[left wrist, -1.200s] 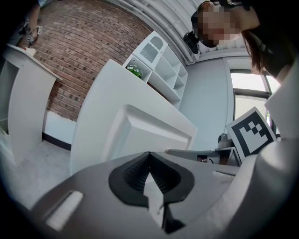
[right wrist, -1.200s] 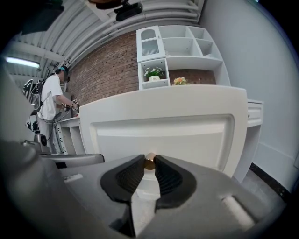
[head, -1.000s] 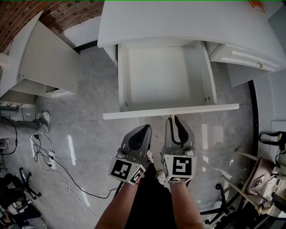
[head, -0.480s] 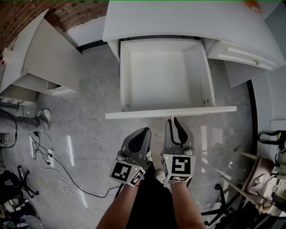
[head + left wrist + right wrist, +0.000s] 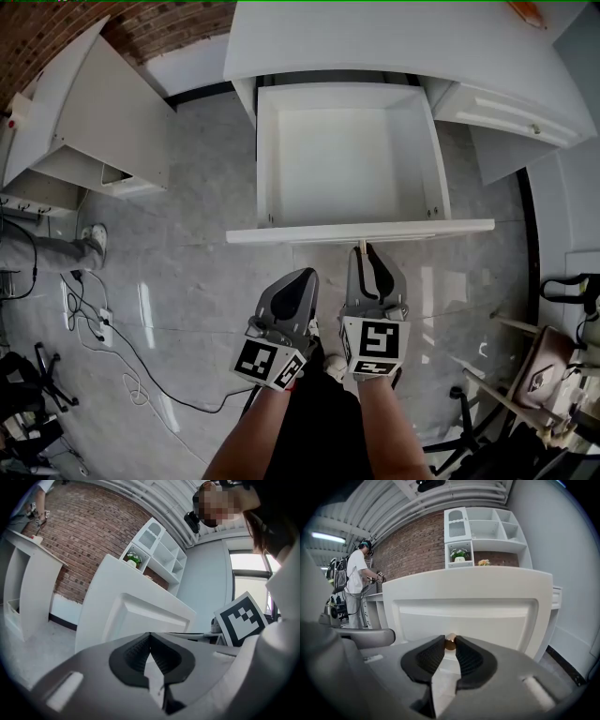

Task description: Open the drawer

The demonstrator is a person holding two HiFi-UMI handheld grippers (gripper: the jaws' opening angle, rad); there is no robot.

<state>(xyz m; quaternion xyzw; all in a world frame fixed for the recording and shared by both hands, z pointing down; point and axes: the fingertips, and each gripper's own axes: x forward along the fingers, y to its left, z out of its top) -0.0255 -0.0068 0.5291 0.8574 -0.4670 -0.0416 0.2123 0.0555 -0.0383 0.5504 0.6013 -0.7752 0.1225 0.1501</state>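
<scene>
The white drawer (image 5: 272,178) is pulled far out of the white desk (image 5: 375,37), and nothing lies inside it. Its front panel (image 5: 281,233) faces me and fills the right gripper view (image 5: 464,606). My right gripper (image 5: 364,247) is shut on the small brass drawer knob (image 5: 450,641), with both dark pads pressed against its sides. My left gripper (image 5: 311,272) hangs just left of the right one, short of the drawer front, its jaws shut with nothing between them (image 5: 150,634).
An open white cabinet door (image 5: 103,112) stands at the left. A second drawer front (image 5: 502,117) sits to the right of the open one. Cables (image 5: 103,328) trail on the grey floor at left, chair legs (image 5: 525,366) stand at right, and a person (image 5: 356,588) works at a far bench.
The drawer has slid further out of the desk toward me, showing more of its inside. The right gripper stays clamped on the knob, and the left keeps beside it.
</scene>
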